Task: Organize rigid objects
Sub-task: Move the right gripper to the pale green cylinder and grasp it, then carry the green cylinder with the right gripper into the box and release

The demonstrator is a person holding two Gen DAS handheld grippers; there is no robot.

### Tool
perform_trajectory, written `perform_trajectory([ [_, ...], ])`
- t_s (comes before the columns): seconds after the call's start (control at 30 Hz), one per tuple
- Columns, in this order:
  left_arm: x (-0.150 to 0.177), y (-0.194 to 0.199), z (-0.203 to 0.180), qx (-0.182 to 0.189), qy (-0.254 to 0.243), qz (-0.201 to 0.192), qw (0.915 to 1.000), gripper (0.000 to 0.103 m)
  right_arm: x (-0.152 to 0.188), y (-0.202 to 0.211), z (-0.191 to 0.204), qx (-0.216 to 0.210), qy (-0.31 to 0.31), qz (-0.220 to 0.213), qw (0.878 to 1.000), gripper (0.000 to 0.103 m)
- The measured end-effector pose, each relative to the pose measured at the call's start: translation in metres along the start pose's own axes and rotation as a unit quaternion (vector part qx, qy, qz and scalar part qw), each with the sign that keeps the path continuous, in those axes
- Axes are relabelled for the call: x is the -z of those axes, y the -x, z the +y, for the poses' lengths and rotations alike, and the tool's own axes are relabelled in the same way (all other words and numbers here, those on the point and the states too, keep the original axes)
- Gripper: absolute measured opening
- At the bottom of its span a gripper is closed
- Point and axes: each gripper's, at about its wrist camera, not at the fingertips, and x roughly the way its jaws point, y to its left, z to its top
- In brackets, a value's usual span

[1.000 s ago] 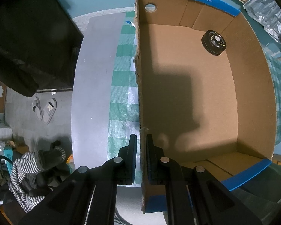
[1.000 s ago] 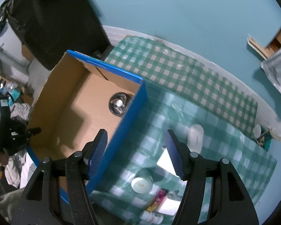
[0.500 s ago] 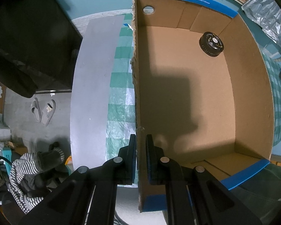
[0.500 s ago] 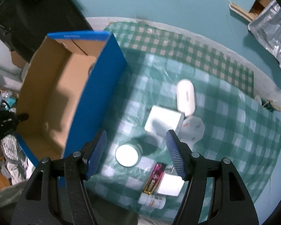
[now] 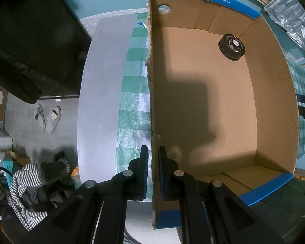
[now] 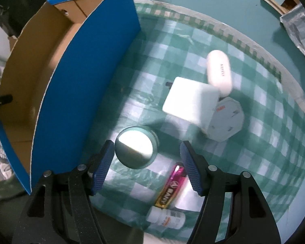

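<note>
Both wrist cameras look steeply down (close in), sharing the cardboard box (image 5: 223,111).

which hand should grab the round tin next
Right. The right gripper is open and pointing down over the round tin, which sits just inside its left finger. The left gripper is shut on the cardboard box wall, holding it.
</note>
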Motion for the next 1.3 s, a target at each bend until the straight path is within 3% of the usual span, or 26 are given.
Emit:
perform_trajectory([
  [0.33, 0.002, -0.001, 0.001, 0.000, 0.000, 0.002, 1.0000, 0.009, 0.003, -0.018, 0.007, 0.009, 0.009, 0.009, 1.000, 0.067],
  [0.57, 0.003, 0.000, 0.002, 0.000, 0.000, 0.002, 1.0000, 0.009, 0.008, -0.018, 0.008, -0.004, 0.007, -0.004, 1.000, 0.048],
  [0.77, 0.004, 0.001, 0.003, 0.004, 0.002, 0.004, 1.0000, 0.009, 0.010, -0.014, 0.011, 0.001, 0.010, -0.009, 1.000, 0.044],
  [1.3, 0.005, 0.003, 0.004, 0.007, -0.008, -0.003, 0.9999, 0.009, -0.009, 0.025, 0.017, -0.006, 0.025, -0.017, 1.000, 0.044],
])
